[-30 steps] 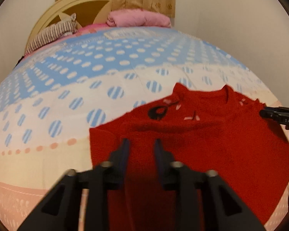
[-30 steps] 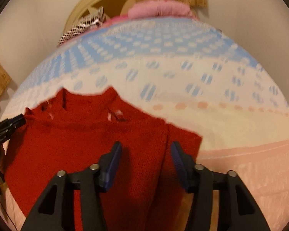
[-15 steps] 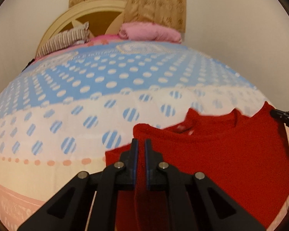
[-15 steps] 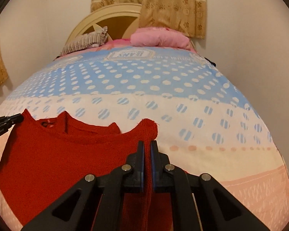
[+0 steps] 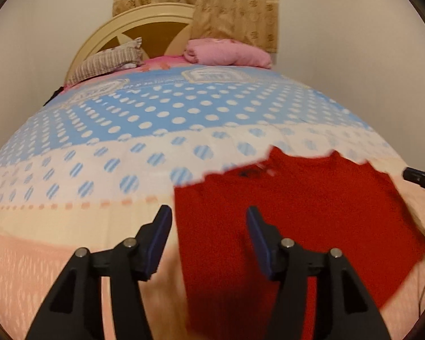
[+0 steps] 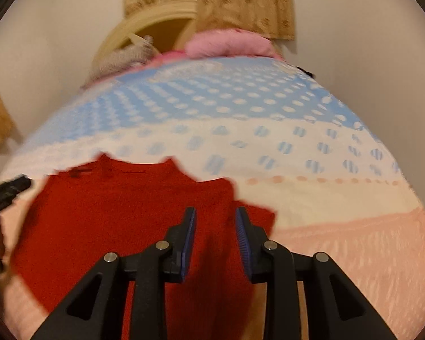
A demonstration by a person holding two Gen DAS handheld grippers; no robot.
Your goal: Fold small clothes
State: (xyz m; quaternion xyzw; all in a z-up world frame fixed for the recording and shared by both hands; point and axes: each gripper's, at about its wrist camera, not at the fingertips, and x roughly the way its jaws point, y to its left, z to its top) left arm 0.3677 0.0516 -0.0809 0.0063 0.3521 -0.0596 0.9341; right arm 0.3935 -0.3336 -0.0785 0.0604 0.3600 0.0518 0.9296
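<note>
A small red knit sweater lies on the bed with its neck toward the headboard; it also shows in the right wrist view. My left gripper is open over the sweater's left edge and holds nothing. My right gripper is open above the sweater's right side, with red cloth between its fingers but no grip. The tip of the right gripper shows at the sweater's far right in the left wrist view. The left gripper's tip shows at the sweater's left in the right wrist view.
The bed cover is blue with white dots farther back, cream in the middle and peach near me. A striped pillow and a pink folded blanket lie by the round headboard. White walls flank the bed.
Both grippers were shut on the sweater's shoulders half a second ago and have opened. The sweater has dropped flat on the bed. Both grippers have pulled back toward me.
</note>
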